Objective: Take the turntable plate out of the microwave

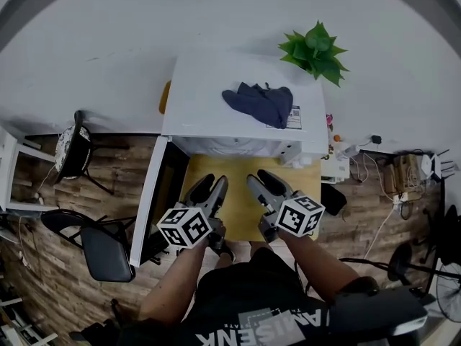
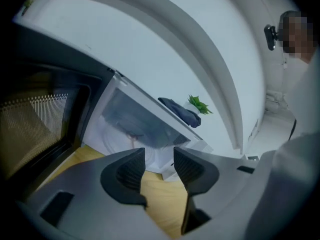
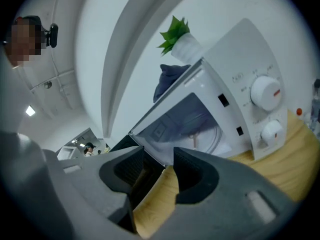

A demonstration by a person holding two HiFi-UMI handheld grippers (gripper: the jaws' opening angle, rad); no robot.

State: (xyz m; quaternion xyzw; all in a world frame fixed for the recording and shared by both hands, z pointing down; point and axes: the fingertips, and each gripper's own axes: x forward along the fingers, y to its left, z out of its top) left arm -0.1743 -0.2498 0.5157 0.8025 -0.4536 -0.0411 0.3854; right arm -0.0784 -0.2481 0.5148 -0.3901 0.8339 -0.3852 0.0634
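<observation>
The white microwave (image 1: pixel 209 107) stands on a yellow wooden table (image 1: pixel 238 200) with its door (image 1: pixel 155 200) swung open to the left. Inside the lit cavity lies the glass turntable plate (image 2: pixel 131 136) (image 3: pixel 202 134), over its centre hub. My left gripper (image 1: pixel 211 186) (image 2: pixel 159 156) and right gripper (image 1: pixel 261 177) (image 3: pixel 159 156) hover side by side over the table just in front of the opening, outside the cavity. Both are open, and nothing is between the jaws of either one.
A dark blue cloth (image 1: pixel 263 103) lies on the microwave's top, with a green plant (image 1: pixel 315 49) behind it. Two knobs (image 3: pixel 265 93) sit on the right panel. Black chairs (image 1: pixel 101 247) stand at the left, and cables (image 1: pixel 382 168) lie at the right.
</observation>
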